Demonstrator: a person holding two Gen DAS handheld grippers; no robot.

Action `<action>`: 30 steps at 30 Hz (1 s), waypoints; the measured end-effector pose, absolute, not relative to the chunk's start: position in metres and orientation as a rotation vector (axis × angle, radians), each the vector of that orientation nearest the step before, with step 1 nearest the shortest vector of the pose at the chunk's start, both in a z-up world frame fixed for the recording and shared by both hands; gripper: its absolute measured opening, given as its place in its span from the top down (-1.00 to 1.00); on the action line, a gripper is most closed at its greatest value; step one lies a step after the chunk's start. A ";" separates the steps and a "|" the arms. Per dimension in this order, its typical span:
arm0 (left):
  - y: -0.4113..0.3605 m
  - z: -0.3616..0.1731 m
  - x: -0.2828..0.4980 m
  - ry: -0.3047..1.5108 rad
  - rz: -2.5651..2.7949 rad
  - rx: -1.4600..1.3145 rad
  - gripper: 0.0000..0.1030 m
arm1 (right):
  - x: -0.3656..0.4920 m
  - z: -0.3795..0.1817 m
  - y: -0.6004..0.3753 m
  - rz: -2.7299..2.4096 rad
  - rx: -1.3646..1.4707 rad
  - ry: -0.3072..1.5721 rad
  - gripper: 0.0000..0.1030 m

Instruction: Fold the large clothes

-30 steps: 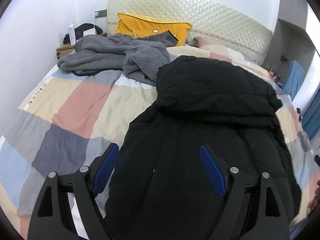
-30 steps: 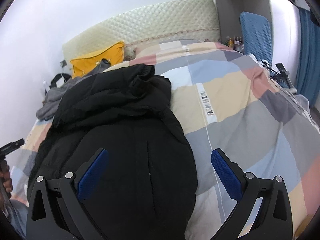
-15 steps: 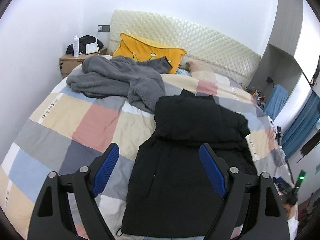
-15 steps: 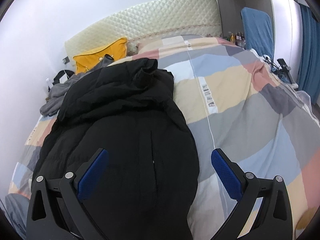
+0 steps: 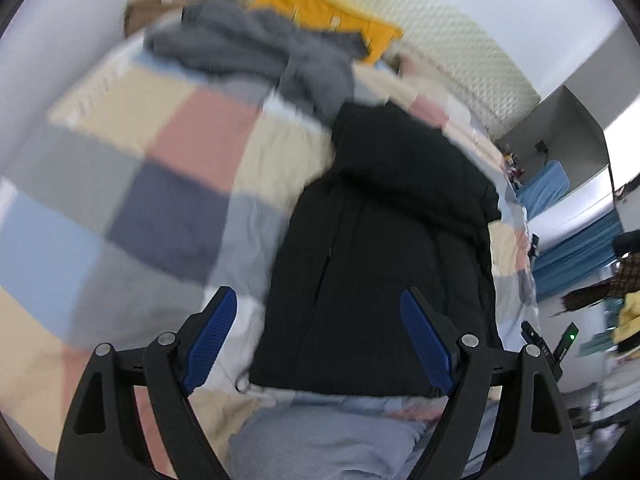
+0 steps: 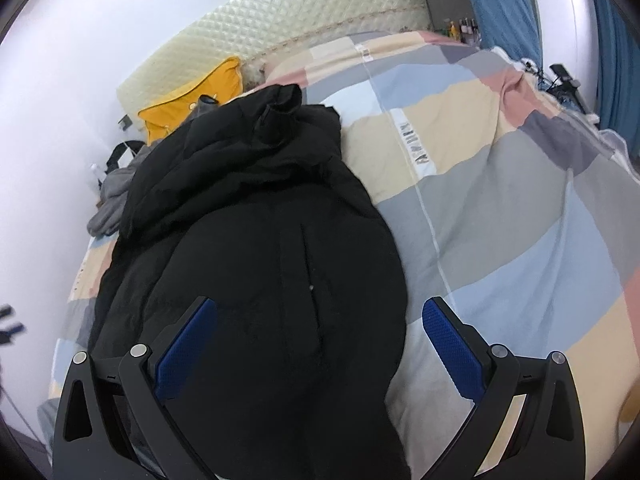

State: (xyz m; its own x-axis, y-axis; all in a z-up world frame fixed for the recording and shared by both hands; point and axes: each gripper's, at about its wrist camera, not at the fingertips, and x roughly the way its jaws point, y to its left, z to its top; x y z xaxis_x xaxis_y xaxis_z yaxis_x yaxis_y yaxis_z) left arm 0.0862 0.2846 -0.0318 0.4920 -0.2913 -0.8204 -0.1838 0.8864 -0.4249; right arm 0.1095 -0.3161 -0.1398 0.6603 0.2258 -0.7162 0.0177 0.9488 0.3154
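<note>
Two grippers, both spread wide, and neither has hold of anything. The left gripper (image 5: pixel 320 336) hangs above the near hem of the black puffer jacket (image 5: pixel 392 240), its blue pads well apart with only air between them. The right gripper (image 6: pixel 320 340) hovers over the jacket's lower half, jaws just as wide, empty too. The jacket lies lengthwise on the checked duvet (image 5: pixel 172 168), hood end towards the quilted headboard (image 6: pixel 280 20), hem nearest the person, whose grey-clad legs (image 5: pixel 332 440) show at the bottom of the left view.

Here's the danger: that padding is thick and slippery, so a pinch taking only the outer shell could slide off mid-fold and leave a lopsided bundle. A grey fleece (image 5: pixel 260 52) sits close by the hood, in front of the yellow pillow (image 5: pixel 332 20); sweep the hem too far up and the two garments could tangle.

Against a second ago, the left view has pulled right back and up. Then the jacket filled the frame under the fingers; now its whole hem edge shows, the picture smears with motion, and the right gripper has barely budged.
</note>
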 end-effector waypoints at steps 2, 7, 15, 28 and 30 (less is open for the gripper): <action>0.291 -0.065 0.089 1.128 -0.065 -0.554 -0.64 | 0.111 -0.144 -0.317 0.119 0.326 0.872 -0.99; 0.296 -0.125 0.094 1.232 -0.123 -0.640 -0.63 | 0.108 -0.143 -0.312 0.117 0.303 0.906 -0.99; 0.290 -0.182 0.108 1.372 -0.236 -0.694 -0.63 | 0.113 -0.151 -0.334 0.257 0.493 1.105 -0.99; 0.277 -0.219 0.130 1.519 -0.281 -0.711 -0.64 | 0.139 -0.215 -0.372 0.252 0.648 1.420 -0.99; 0.274 -0.222 0.132 1.541 -0.284 -0.698 -0.64 | 0.140 -0.226 -0.380 0.218 0.686 1.452 -0.99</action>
State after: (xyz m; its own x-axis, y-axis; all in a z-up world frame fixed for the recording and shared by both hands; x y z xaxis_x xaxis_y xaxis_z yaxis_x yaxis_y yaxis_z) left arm 0.1323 0.2741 -0.2223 0.0449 -0.5822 -0.8118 -0.2541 0.7793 -0.5729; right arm 0.1405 -0.3795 -0.2256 0.1381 0.5324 -0.8351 0.2643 0.7928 0.5492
